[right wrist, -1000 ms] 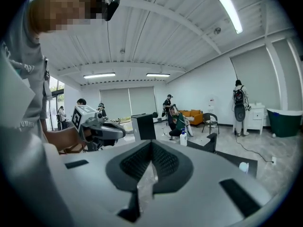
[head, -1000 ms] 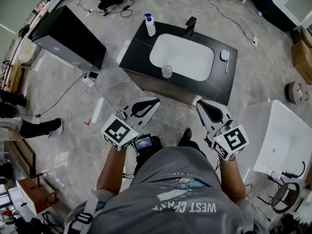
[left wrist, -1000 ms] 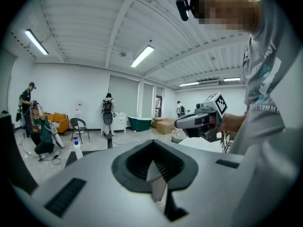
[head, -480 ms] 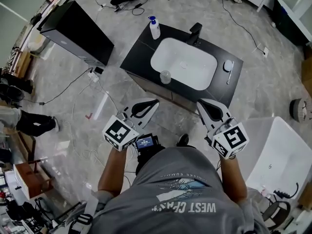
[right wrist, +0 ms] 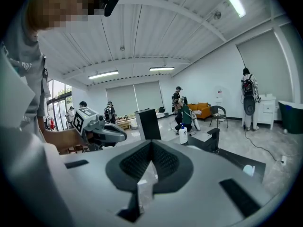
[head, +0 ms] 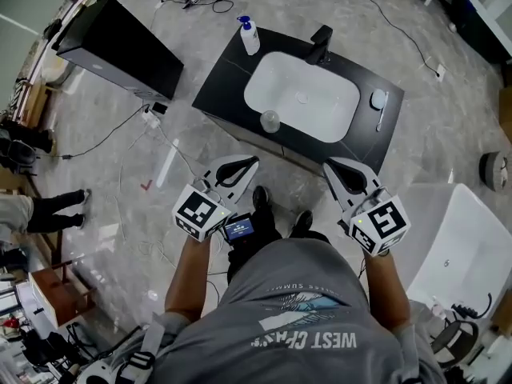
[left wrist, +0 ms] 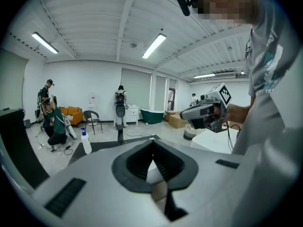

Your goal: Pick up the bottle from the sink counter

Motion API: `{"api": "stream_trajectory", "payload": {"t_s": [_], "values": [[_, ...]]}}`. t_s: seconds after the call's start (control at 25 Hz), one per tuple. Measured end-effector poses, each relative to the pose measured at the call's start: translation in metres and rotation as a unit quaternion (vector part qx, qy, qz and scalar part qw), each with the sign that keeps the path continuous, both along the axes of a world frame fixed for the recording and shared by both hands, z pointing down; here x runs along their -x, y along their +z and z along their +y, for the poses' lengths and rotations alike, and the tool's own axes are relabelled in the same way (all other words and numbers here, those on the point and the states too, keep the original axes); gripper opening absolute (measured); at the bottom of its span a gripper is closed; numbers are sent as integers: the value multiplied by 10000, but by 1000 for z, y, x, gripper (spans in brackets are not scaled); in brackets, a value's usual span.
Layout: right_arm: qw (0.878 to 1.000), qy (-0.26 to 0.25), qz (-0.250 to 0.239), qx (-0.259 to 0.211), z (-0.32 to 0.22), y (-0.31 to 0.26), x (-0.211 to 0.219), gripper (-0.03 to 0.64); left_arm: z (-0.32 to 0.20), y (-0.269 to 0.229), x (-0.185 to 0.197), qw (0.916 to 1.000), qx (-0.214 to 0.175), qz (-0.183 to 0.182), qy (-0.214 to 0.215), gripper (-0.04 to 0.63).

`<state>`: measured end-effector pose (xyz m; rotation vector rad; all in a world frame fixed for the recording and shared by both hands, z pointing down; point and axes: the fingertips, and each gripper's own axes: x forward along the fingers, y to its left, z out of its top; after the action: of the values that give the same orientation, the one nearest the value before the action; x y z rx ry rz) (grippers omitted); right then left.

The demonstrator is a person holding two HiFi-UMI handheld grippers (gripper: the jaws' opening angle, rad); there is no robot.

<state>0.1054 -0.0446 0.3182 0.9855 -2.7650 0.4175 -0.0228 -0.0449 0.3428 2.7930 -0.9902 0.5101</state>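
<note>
L hand-held gripper & R hand-held gripper, 2 total, both w/ jaws pressed together, nothing betw. them, held over floor short of desk near edge. 1 bottle upright at desk's far-left corner; 1 glass by near edge; 1 tap at far edge.

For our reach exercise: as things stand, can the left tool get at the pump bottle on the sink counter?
Probably not yet. The left tool is shut and held over the floor, short of the counter; the pump bottle stands at its far corner. Nothing blocks the way.
</note>
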Motion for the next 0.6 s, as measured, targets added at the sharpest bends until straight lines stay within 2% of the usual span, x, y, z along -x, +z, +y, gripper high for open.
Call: {"api": "stream_trajectory", "payload": {"t_s": [0.2,0.6], "values": [[9996,262,37,19,-10,-4,15,2,-24,25,15,9995,232,-65,195,3],[9983,484,137,301,-26,9,38,3,-60,64,45,9979,635,4,160,3]]}}
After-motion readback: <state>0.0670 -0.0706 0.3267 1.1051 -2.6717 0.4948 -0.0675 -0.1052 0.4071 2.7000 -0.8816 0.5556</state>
